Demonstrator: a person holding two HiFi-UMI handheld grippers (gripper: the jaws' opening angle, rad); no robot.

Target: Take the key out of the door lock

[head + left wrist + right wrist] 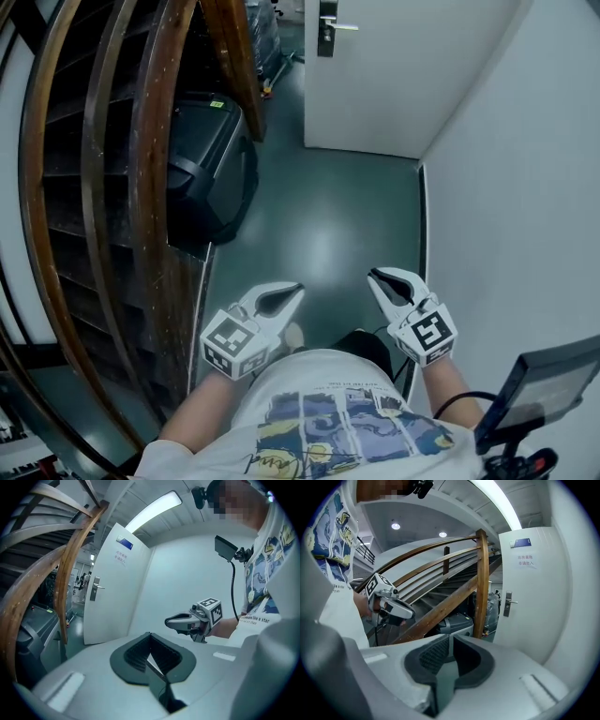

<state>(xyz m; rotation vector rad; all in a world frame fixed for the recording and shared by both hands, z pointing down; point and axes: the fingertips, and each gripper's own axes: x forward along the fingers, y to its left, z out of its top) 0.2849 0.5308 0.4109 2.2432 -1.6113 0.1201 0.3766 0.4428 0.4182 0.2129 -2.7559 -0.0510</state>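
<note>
A white door [403, 75] stands ajar at the far end of the narrow passage, its metal lock plate and handle [327, 27] far ahead of both grippers. The handle [95, 588] also shows small in the left gripper view, and the handle [508, 603] again in the right gripper view. A key is too small to make out. My left gripper [298, 291] is held low in front of the person's body, shut and empty. My right gripper [372, 274] is level with it on the right, its jaws together with nothing between them.
A curved wooden stair railing [150, 187] runs along the left, with a black case [211, 159] under it. A white wall [525, 234] closes the right side. Green floor [328, 225] leads to the door. A small screen [548, 380] on a stalk sits at lower right.
</note>
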